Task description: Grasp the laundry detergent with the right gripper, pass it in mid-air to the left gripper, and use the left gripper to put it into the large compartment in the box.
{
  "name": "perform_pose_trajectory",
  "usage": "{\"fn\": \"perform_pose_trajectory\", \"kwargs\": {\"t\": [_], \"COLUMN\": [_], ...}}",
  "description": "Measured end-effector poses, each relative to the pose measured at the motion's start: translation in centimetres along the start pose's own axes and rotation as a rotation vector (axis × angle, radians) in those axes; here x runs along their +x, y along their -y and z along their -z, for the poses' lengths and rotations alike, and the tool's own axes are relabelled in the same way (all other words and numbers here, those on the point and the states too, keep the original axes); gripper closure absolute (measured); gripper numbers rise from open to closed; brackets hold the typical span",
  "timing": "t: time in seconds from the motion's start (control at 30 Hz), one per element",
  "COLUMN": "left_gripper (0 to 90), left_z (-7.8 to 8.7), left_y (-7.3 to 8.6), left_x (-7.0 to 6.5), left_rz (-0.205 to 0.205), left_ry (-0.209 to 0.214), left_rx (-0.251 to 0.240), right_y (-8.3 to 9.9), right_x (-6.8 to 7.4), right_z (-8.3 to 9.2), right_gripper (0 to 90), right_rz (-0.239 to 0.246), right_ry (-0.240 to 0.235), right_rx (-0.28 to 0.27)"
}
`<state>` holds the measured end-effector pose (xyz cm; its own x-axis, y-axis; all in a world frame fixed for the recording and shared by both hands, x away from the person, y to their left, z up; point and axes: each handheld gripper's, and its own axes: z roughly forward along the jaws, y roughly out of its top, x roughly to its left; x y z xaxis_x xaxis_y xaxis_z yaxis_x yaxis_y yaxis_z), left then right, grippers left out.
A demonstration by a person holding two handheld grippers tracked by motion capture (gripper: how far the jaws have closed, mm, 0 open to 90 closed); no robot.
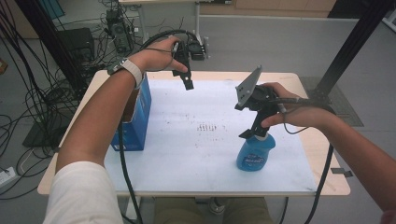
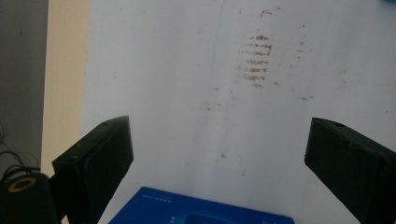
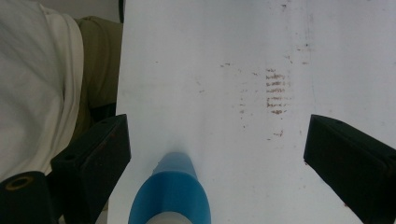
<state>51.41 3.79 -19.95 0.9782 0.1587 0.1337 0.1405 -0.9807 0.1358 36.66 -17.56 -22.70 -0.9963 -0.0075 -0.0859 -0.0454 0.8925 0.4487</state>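
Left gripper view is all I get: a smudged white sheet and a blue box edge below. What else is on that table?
Observer: A blue spray bottle stands upright on the near right part of the sheet.
Operator: Is anyone holding it?
Observer: Not yet. The right tongs hang open at its top. In the right gripper view the bottle sits between the jaws, and neither jaw touches it.
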Motion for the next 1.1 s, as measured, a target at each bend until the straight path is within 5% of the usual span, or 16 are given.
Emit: {"fn": "perform_pose_trajectory", "kwargs": {"t": [1.1], "left_gripper": [7.4], "left_z": [0.2], "left_y": [-0.1], "left_x": [-0.2], "left_rz": [0.005], "left_ry": [-0.013], "left_rx": [-0.003], "right_y": [0.2], "right_x": [0.1], "right_z": [1.8], "right_gripper": [6.8], "right_rz": [0.003], "right_ry": [0.02], "right_rx": [-0.015]}}
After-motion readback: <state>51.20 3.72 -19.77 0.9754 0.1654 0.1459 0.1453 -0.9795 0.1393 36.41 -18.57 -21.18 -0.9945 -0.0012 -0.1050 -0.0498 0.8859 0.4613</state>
